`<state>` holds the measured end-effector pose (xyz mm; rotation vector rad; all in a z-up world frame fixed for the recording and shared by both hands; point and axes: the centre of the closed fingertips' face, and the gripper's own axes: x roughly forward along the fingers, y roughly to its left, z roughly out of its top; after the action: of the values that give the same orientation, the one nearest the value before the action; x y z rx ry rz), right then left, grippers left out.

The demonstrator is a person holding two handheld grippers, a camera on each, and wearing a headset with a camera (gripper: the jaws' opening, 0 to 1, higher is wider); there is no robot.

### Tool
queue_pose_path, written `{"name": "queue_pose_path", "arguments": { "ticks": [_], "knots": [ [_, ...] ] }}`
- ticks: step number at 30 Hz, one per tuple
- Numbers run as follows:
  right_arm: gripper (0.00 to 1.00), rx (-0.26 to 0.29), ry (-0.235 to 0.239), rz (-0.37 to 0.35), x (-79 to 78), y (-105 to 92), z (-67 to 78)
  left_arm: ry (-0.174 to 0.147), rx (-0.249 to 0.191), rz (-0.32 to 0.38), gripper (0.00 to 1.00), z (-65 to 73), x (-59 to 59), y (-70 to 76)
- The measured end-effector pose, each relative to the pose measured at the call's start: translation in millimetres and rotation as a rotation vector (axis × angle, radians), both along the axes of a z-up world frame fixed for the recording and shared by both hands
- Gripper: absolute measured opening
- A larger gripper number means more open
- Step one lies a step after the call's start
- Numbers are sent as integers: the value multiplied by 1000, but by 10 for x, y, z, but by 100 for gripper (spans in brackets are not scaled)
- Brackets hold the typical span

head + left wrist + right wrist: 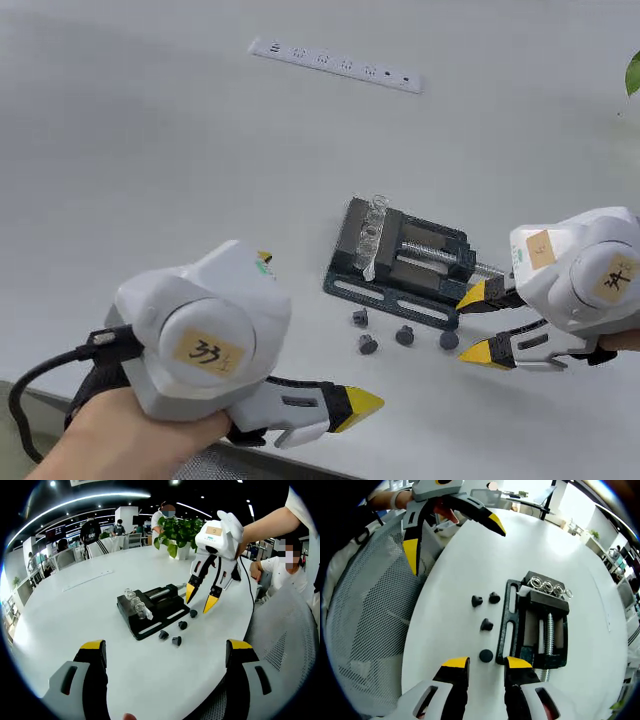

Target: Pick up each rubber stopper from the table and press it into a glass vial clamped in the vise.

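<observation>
A: Nearest in the head view, down at seven o'clock, there's the left gripper (315,330). Its jaws are spread wide with nothing between them.

B: And over at four o'clock, the right gripper (472,325). Its jaws are parted too, though more narrowly, with the yellow tips pointing in toward the middle. Nothing is held there either.

A: Just beside those tips, four rubber stoppers (404,335) lie loose on the white table (150,150). The rightmost stopper (449,340) is the closest one. In the right gripper view it sits just ahead of the gap between the tips, not gripped.

B: Just behind the stoppers, toward twelve o'clock from them, sits the black vise (400,265), with its screw running off toward three o'clock.

A: At its nine o'clock end, three glass vials (375,225) are clamped in a row, upright, mouths open.

B: Farthest out, at twelve o'clock, a white power strip (335,63) lies flat on the table, well apart from the vise.
</observation>
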<state>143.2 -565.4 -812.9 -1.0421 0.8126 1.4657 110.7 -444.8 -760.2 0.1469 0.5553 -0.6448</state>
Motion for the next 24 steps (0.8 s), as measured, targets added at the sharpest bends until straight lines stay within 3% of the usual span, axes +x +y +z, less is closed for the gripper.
{"name": "queue_pose_path", "arguments": {
  "ticks": [6, 24],
  "knots": [
    [19, -34, -22, 72, -12, -4, -63, -3, 13, -20, 99, -25, -12, -51],
    [10, -69, -25, 127, 5, 10, -140, 7, 5, 0, 99, -70, -11, 32]
  ]
}}
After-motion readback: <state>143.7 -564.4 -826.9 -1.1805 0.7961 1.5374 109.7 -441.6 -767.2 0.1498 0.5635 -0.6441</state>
